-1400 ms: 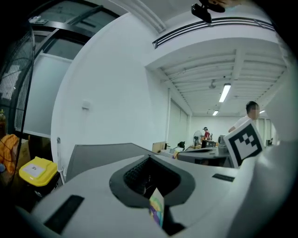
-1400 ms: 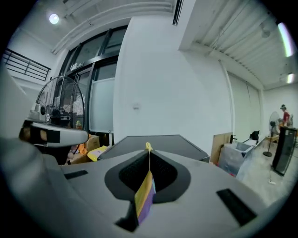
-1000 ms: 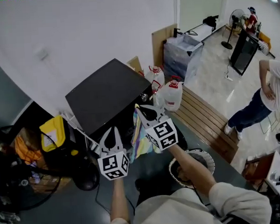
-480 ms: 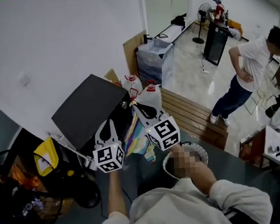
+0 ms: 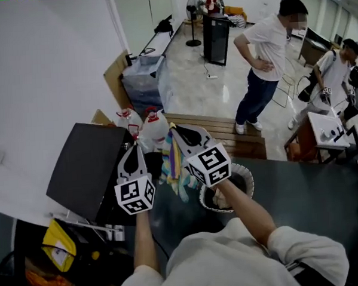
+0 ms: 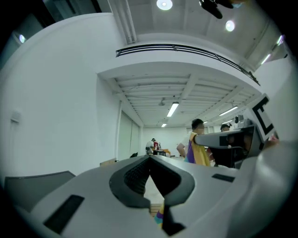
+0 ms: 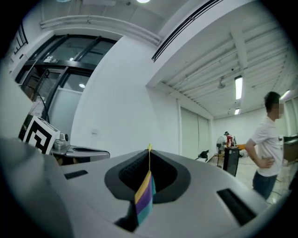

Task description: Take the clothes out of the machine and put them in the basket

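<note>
I am gripping a striped cloth [image 7: 143, 197] in my right claw [image 5: 177, 132], the jaws pinched tight on its upper edge, so the yellow, purple and teal bands are hanging down from the tips. The cloth is dangling in the air between my two claws, out of the machine [image 5: 84, 165] and not yet in the basket [image 5: 247, 173]. My left claw [image 5: 135, 152] is closed as well, tip against tip, and it is carrying nothing. The bit of colour showing below its jaws is, I judge, the same cloth hanging off my right claw beyond.

So I am judging the task as partway through for this piece: the taking-out is done, the putting-in is left. The basket is sitting low on the floor [image 5: 313, 192] just under my right forearm, near the hanging cloth, so what is waiting is to bring the cloth over the rim and let go. My arm is covering much of the basket's inside, so I am not able to tell what is lying in it. No view is showing me the inside of the machine, so I cannot say how many clothes are left there
</note>
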`<state>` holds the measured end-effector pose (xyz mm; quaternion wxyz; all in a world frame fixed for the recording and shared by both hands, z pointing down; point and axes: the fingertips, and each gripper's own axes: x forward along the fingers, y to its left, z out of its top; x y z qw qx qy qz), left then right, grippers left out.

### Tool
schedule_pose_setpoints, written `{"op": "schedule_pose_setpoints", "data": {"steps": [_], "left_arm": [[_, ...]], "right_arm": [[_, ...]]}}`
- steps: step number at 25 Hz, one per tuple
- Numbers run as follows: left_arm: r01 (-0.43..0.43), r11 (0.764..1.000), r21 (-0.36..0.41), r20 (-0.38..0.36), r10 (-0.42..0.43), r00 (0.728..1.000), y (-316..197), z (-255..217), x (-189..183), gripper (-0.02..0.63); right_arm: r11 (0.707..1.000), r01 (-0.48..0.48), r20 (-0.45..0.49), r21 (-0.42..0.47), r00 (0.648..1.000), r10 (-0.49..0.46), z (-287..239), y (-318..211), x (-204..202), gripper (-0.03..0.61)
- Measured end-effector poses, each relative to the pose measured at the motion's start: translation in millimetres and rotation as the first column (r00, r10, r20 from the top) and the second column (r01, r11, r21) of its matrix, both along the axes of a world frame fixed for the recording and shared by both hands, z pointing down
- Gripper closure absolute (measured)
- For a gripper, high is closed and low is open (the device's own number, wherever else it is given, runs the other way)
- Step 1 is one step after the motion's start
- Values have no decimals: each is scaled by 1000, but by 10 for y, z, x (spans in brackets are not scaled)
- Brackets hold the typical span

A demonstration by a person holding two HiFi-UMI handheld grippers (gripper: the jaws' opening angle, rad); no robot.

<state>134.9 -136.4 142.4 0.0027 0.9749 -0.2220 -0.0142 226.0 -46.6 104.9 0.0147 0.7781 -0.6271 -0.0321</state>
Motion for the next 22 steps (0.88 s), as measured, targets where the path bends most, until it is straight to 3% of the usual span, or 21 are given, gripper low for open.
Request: {"op": "schedule_pose_setpoints", "data": {"steps": [5, 13, 22], "left_arm": [[-168, 986, -1, 0, 168, 986, 336, 10, 387, 595], [-391, 920, -29, 8, 392, 920, 1100, 132, 966, 595], [-526, 850, -41, 9, 527, 850, 1791, 130, 1580, 595]], "right_arm": [[985, -175, -4, 2, 985, 175, -10, 532, 248, 551], [914, -405, -30, -33, 914, 404, -25, 1427, 665, 551], [843, -534, -13, -67, 845, 535, 118, 2184, 1053, 551]]}}
